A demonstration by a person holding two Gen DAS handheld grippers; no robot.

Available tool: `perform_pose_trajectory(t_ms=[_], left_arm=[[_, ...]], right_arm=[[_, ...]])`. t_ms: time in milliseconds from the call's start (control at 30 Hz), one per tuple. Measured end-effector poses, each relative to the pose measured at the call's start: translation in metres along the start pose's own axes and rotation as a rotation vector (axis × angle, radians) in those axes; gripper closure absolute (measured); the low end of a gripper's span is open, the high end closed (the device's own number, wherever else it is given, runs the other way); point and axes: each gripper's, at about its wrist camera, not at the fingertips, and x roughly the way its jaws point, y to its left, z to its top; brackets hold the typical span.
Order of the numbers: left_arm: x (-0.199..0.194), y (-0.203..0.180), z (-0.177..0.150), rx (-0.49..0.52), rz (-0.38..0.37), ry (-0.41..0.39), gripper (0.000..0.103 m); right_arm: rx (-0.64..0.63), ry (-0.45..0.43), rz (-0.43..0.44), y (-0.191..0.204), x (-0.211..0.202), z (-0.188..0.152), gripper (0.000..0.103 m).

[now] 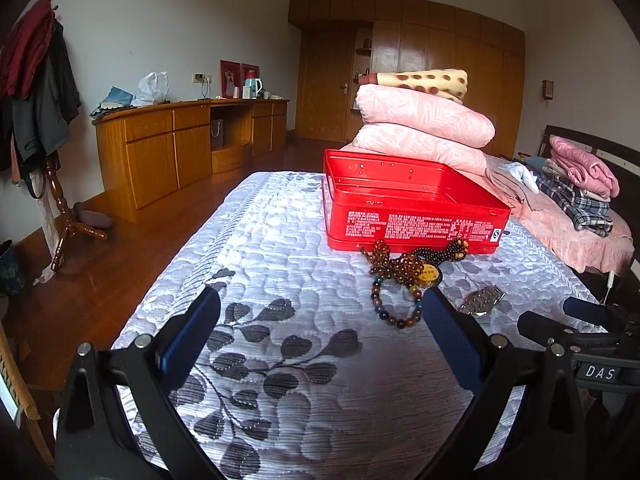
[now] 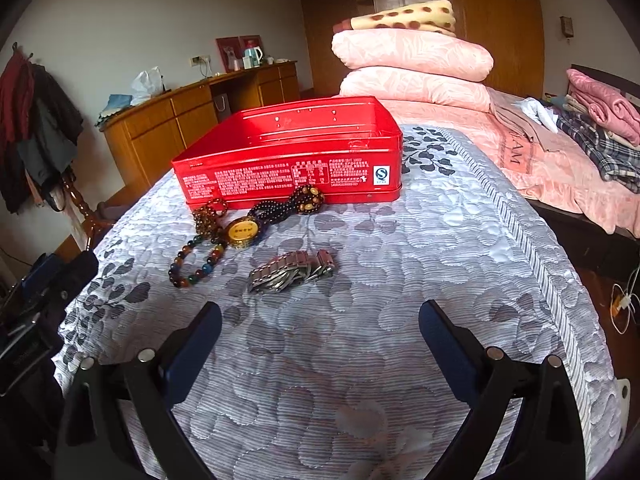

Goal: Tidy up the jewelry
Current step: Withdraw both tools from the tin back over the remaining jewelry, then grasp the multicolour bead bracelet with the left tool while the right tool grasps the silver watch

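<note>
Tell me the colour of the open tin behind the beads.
Red tin with white print, clearest in the right wrist view.

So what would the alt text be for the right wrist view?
An open red tin sits on a grey leaf-patterned quilt, with beaded bracelets, a gold pendant and a metal watch band in front. The right gripper hovers open, empty.

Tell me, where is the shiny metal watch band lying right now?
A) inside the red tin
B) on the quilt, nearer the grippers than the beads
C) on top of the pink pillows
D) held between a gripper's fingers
B: the metal watch band lies on the quilt, closer than the beaded bracelets heaped against the red tin.
</note>
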Motion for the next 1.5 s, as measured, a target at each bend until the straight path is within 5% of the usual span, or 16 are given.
perform_pose_trajectory(t_ms=[767,1233,1300,1500], left_arm=[[0.004,0.013,0.008,0.014,0.021,-0.014,0.005],[0.021,0.014,0.009,0.004,-0.023,0.066,0.005],[0.023,0.011,0.01,0.02,-0.013,0.08,0.005],[0.027,0.004,0.009,0.058,0.012,0.096,0.005]], right_arm=[[0.05,0.086,-0.081,0.032,0.04,0.022,0.006],[0.069,0.204,-0.132,0.032,0.067,0.026,0.008],[0.062,0.21,-0.136,0.032,0.069,0.027,0.01],[0.035,0.192,-0.136,0.023,0.064,0.03,0.043]])
